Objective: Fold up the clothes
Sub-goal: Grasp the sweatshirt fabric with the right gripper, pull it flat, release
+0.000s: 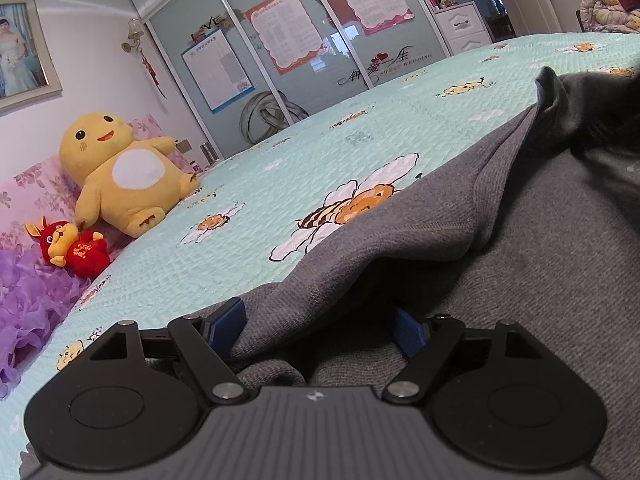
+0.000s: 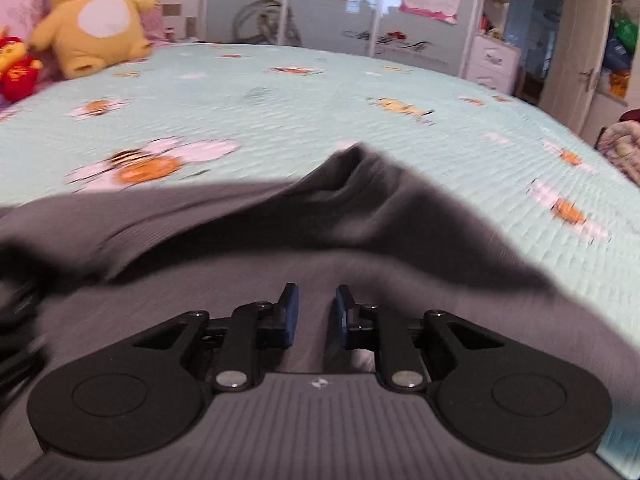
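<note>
**Soft grey garment, two grippers at its near edge**

The left gripper (image 1: 320, 330) stands wide, grey cloth bunched between its pads without being pinched. The right gripper (image 2: 312, 314) is narrowed, a clear gap left, nothing clamped. The garment (image 1: 500, 248) lies rumpled on the bedspread (image 1: 280, 148): light, limp, best taken at a hem. Both grippers tilt gently downward.

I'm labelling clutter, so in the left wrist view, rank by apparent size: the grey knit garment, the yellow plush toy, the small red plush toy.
1. Grey knit garment, though nearness to the camera inflates it.
2. Yellow plush toy.
3. Small red plush toy.
</note>
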`<move>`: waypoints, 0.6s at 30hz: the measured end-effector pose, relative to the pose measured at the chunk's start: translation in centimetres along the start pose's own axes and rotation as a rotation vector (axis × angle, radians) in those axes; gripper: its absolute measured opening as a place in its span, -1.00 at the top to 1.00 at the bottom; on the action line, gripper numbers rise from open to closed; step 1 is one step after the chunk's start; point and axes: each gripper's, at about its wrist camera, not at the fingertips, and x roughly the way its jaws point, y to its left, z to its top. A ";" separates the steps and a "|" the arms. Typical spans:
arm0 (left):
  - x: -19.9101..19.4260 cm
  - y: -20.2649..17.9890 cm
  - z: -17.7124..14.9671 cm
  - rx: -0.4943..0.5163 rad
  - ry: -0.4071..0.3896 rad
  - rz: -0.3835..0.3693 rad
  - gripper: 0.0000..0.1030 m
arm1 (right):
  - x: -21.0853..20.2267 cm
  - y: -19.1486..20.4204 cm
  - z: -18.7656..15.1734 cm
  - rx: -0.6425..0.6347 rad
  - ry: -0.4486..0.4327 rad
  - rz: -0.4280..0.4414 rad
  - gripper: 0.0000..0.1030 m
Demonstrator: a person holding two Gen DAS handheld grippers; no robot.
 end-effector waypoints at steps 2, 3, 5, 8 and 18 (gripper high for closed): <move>0.1 0.1 0.0 -0.003 0.005 -0.007 -0.59 | 2.0 -1.1 1.5 0.030 0.002 -0.050 0.66; 0.1 0.1 0.0 -0.005 0.007 -0.010 -0.59 | 3.0 -1.8 2.1 0.059 0.004 -0.083 0.66; 0.1 0.2 0.1 -0.006 0.008 -0.012 -0.59 | 4.9 -3.5 2.8 0.142 0.015 -0.126 0.66; 0.0 0.4 0.2 -0.008 0.008 -0.013 -0.59 | 4.6 -3.9 2.4 0.202 -0.007 -0.155 0.66; -0.1 0.3 0.1 -0.009 0.004 -0.012 -0.60 | -4.7 1.7 -1.4 0.117 -0.092 0.039 0.55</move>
